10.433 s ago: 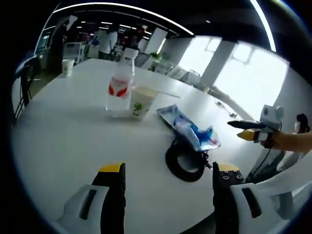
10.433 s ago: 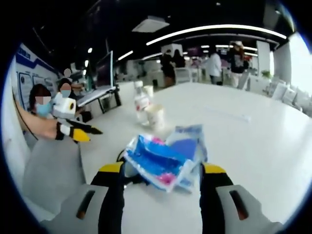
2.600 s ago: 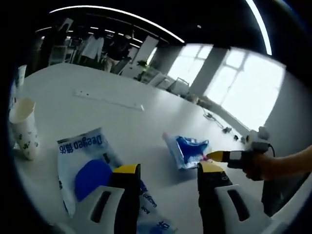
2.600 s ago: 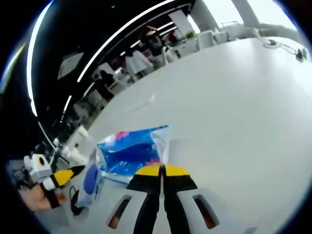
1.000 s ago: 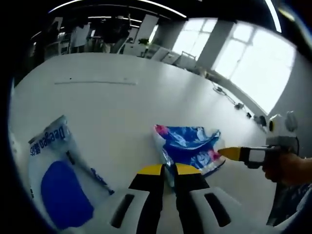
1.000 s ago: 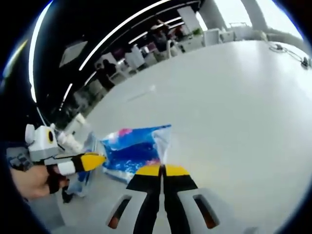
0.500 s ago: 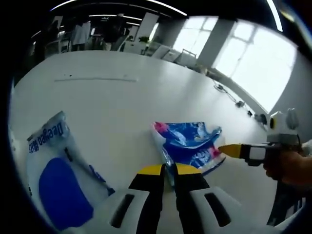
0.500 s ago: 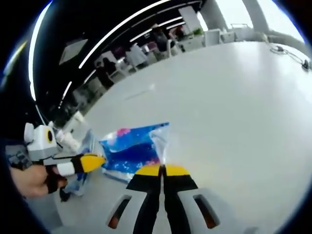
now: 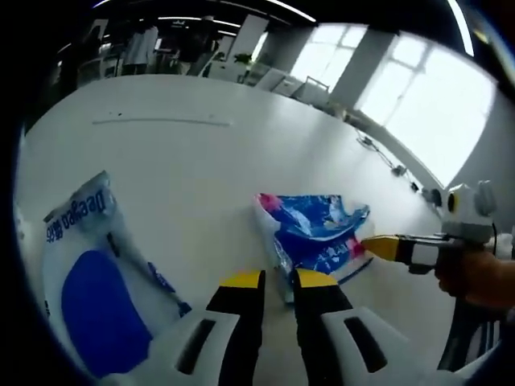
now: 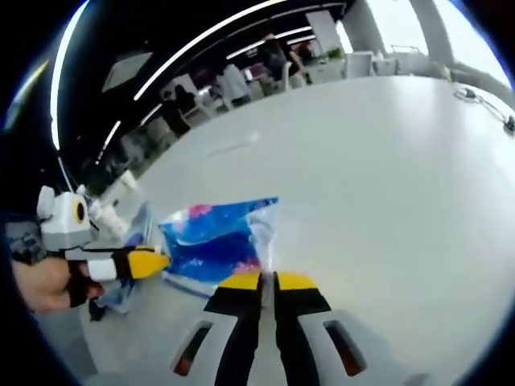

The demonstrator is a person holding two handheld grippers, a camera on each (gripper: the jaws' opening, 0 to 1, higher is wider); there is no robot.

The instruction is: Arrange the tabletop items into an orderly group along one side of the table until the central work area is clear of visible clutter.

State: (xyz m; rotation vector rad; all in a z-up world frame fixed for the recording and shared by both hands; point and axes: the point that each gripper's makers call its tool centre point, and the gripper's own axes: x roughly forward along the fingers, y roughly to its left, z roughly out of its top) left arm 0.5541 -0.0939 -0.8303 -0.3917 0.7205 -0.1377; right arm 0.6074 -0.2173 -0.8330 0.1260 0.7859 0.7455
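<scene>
**While both jaws pinch the blue packet: handling notes**

Since I hold it at two ends, here is how it reads.

- Left gripper (image 9: pixel 278 281): jaws nearly together, only a thin slit between the yellow tips. The near corner of the blue packet (image 9: pixel 314 233) runs into that slit. I judge it clamped, lightly.
- Right gripper (image 10: pixel 267 281): jaws all but closed, with a white crimped corner of the packet between them. In the left gripper view its yellow tip touches the packet's far end.
- Position: the packet sits low over the white table (image 9: pixel 185 161), spanning from one gripper to the other, out in the open middle. Whether its belly touches the surface I cannot tell.
- Look: glossy film in blue with pink and white print, crumpled and puckered, one end flared.
- Handling, my guess: light, limp and crinkly, with a slick skin. It sags between grips, so it wants a hold on the flat sealed edge, not the soft middle. A hard tug from both ends could tear a seam or slip a corner free.
- Nearby: a larger white-and-blue pouch (image 9: pixel 88 281) lies flat on the table off to the side, apart from the packet.
</scene>
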